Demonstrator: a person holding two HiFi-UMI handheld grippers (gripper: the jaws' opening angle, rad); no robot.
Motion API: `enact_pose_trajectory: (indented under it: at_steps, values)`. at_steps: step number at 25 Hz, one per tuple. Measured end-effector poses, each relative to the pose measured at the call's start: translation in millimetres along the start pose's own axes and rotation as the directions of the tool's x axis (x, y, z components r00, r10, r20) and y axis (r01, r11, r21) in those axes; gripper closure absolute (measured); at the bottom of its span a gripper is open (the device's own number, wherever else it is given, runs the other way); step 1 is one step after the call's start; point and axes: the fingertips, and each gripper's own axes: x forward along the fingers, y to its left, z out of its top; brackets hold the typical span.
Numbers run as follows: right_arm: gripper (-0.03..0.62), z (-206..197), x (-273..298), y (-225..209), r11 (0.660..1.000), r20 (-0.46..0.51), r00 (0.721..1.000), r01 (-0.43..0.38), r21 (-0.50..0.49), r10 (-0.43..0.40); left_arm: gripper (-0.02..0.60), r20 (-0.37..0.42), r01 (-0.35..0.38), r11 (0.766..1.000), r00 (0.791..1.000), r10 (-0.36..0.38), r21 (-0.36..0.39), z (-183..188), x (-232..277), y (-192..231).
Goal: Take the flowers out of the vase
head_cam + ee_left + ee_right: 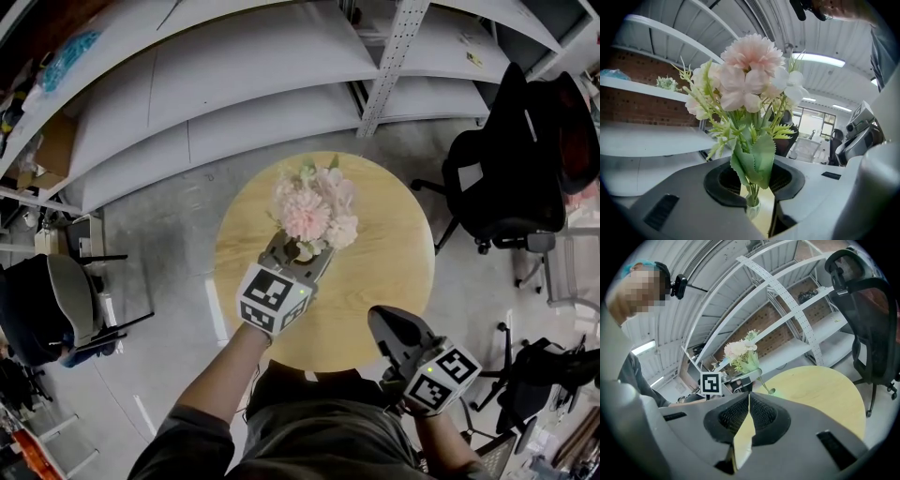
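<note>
Round and pale, the wooden table point(394, 272) takes up the middle of a grey concrete floor, and the person stands at its near edge with a gripper in each hand. Closest in, the right gripper point(389, 323) hovers over the table's near rim with its jaws pressed together and nothing between them. A little further in, the left gripper point(302, 251) is clenched on the stems of the flowers point(314, 211), gripping them low, under the leaves. The bunch stands upright over the middle of the table: big soft pink blooms, a few smaller white ones, feathery green sprigs and a broad saw-edged leaf just above the pads. From the right gripper view the foot of the stems hangs just over the table top. A small pale piece point(752, 208) sits round the foot of the stems; I can't tell what it is. Beyond the table run long grey shelves point(234, 75), and off to the right stands a black office chair point(511, 178).
</note>
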Motion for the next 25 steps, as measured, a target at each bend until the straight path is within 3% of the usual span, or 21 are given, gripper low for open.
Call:
enact_pose_trajectory:
  at_steps: [17,25]
  values:
    - [0.577,56,-14,37,0.997,0.150,0.987,-0.056,-0.056,0.064,0.497,0.042,0.063,0.995,0.997,-0.066,0.080,115,-44,-31]
    - [0.577,73,-19,52,0.993,0.190,0.976,-0.090,-0.081,0.104,0.500,0.059,0.088,0.991,0.994,-0.095,0.105,144,-56,-47]
